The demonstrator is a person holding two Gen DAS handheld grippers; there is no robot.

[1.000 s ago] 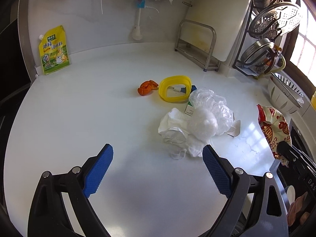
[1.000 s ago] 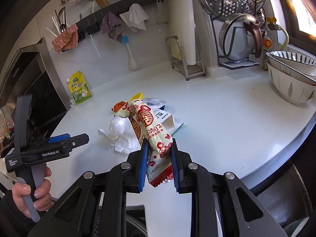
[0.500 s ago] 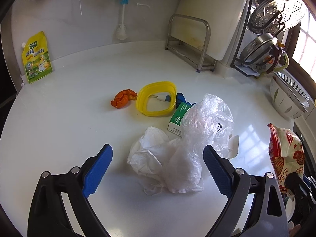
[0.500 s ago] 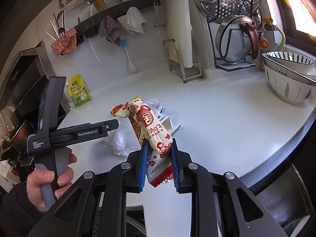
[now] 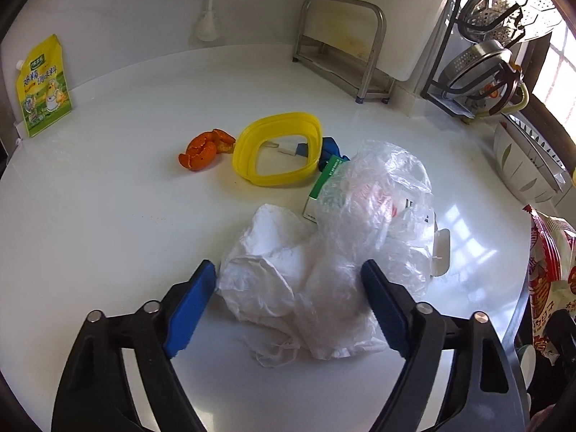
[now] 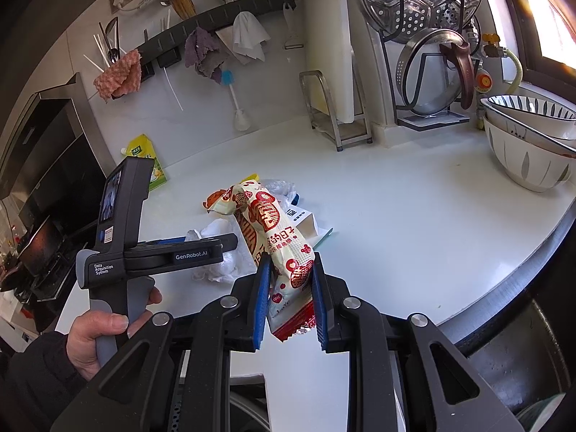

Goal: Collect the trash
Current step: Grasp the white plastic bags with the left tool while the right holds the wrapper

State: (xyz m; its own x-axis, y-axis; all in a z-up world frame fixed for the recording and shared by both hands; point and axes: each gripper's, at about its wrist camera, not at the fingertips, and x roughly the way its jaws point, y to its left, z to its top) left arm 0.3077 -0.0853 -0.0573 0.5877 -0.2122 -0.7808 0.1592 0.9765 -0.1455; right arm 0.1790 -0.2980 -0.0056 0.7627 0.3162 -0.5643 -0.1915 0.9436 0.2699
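Crinkled clear plastic bag (image 5: 374, 216) and crumpled white tissue (image 5: 273, 266) lie heaped on the glossy white counter (image 5: 108, 216), between the left gripper's (image 5: 288, 309) spread blue pads. The right gripper (image 6: 289, 298) pinches a red-and-cream snack wrapper (image 6: 273, 234).

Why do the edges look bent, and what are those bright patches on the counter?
Left wrist view: fisheye bends the white countertop edge; window light glares beside the crumpled clear plastic bag. Right wrist view: black corners, the window blown out, the red-and-white snack wrapper sharp.
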